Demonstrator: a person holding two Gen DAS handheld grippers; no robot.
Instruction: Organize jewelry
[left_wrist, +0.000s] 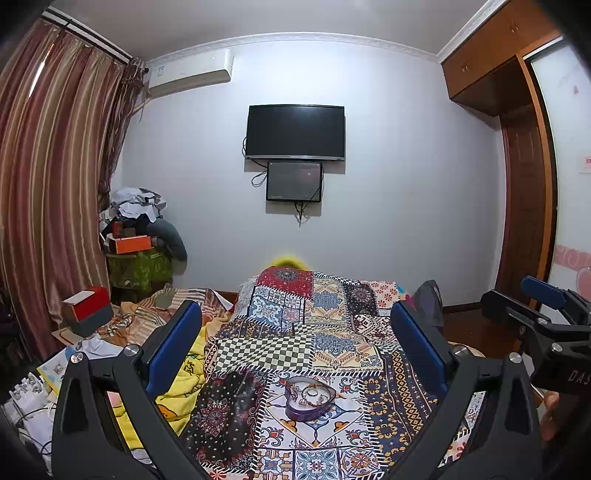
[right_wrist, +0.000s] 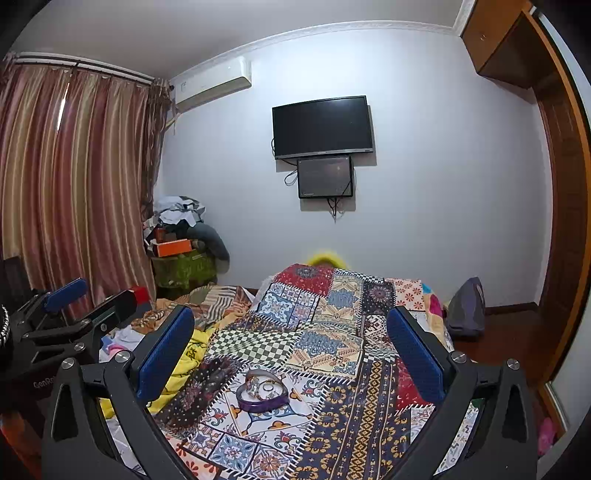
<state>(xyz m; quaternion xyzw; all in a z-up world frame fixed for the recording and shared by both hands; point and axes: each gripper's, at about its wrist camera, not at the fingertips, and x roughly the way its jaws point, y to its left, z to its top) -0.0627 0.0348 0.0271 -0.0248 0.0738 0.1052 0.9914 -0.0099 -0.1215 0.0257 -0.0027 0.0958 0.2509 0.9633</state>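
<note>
Both pairs of tongs hung over the near end of the bed, released and empty, jaws spread wide. The left tongs (left_wrist: 295, 325) framed the box (left_wrist: 309, 398) between their blue pads (left_wrist: 173, 347); the right tongs (right_wrist: 290, 328) did the same in their own view, where the box (right_wrist: 263, 396) lay slightly left of centre.

The box, a small purple heart-shaped tin, sat on the patchwork quilt (left_wrist: 332, 332), just ahead of and below both tongs, touching neither. Inside it lay a tangle of jewelry (left_wrist: 308, 392): a ring and some chain or bracelet pieces, too small to sort out one from another. The heart's long axis appeared to run roughly left to right across the bed, with its point toward the right.

In the left view the box sat almost dead centre between the jaws, so the left tongs seemed a little better lined up; the right tongs (left_wrist: 543, 314) showed at that view's right edge, level with them. Which was truly nearer could not be told.

Farther off, the quilt ran on toward the far wall.
</note>
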